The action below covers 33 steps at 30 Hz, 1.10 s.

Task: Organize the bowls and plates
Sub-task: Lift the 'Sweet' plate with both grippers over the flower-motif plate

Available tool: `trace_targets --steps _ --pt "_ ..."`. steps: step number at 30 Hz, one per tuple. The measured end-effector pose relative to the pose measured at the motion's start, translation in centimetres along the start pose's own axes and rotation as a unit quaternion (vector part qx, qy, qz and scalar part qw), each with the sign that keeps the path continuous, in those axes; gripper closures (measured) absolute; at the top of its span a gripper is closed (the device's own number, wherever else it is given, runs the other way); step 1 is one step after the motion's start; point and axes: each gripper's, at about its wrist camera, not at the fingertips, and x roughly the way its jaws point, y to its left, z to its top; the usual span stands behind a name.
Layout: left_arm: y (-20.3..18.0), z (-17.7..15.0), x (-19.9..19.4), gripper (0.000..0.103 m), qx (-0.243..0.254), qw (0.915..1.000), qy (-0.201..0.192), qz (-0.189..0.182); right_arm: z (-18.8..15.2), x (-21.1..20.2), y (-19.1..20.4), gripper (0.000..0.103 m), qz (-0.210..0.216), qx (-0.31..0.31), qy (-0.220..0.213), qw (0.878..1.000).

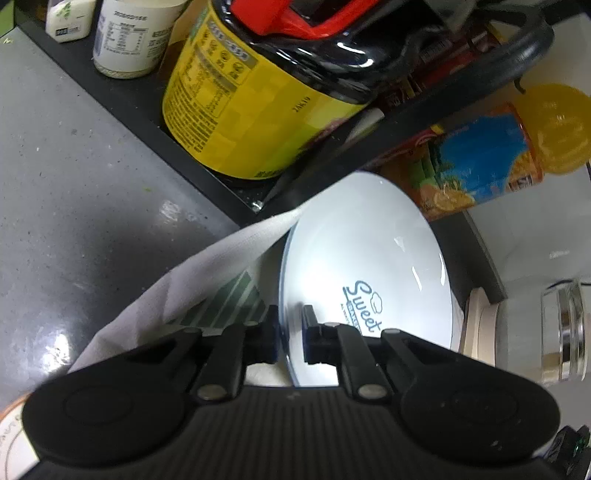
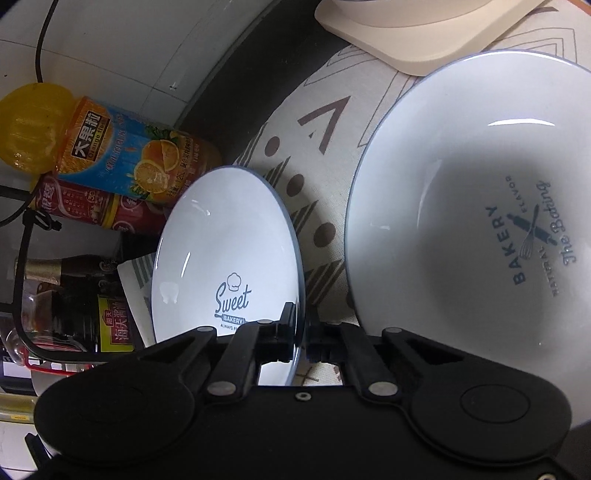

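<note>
My left gripper (image 1: 290, 332) is shut on the rim of a white "Sweet Bakery" plate (image 1: 369, 258), held on edge above the counter. My right gripper (image 2: 301, 334) is shut on the rim of a white "Sweet Bakery" plate (image 2: 229, 251), also held on edge. I cannot tell whether both views show one plate. A large white bowl (image 2: 480, 221) printed "Bakery The Baking" lies to the right of the right gripper on a patterned cloth mat (image 2: 314, 155).
A black shelf (image 1: 155, 122) holds a yellow jar (image 1: 251, 110) and a white bottle (image 1: 133, 40). An orange juice bottle (image 2: 122, 147), red can (image 2: 85, 206) and sauce bottles (image 2: 107, 321) crowd the left. A cream board (image 2: 424, 33) lies beyond the bowl. A glass (image 1: 565, 332) stands right.
</note>
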Motion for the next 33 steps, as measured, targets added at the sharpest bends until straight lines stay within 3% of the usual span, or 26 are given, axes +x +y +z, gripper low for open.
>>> trace_targets --steps 6,13,20,33 --pt "0.0 -0.3 -0.7 0.098 0.009 0.9999 -0.001 -0.012 0.1 -1.0 0.0 0.096 0.015 0.003 -0.005 1.000" --pt "-0.3 -1.0 -2.0 0.097 0.040 0.9990 -0.016 -0.010 -1.3 -2.6 1.2 0.093 0.007 -0.061 -0.021 0.998" --pt "-0.5 -1.4 -3.6 0.097 0.063 0.9973 -0.034 -0.019 -2.3 -3.7 1.5 0.093 0.016 -0.081 -0.038 0.996" --pt "0.5 -3.7 -7.2 0.097 0.068 0.9961 -0.043 -0.036 -5.3 -6.9 1.4 0.093 0.019 -0.108 -0.061 0.992"
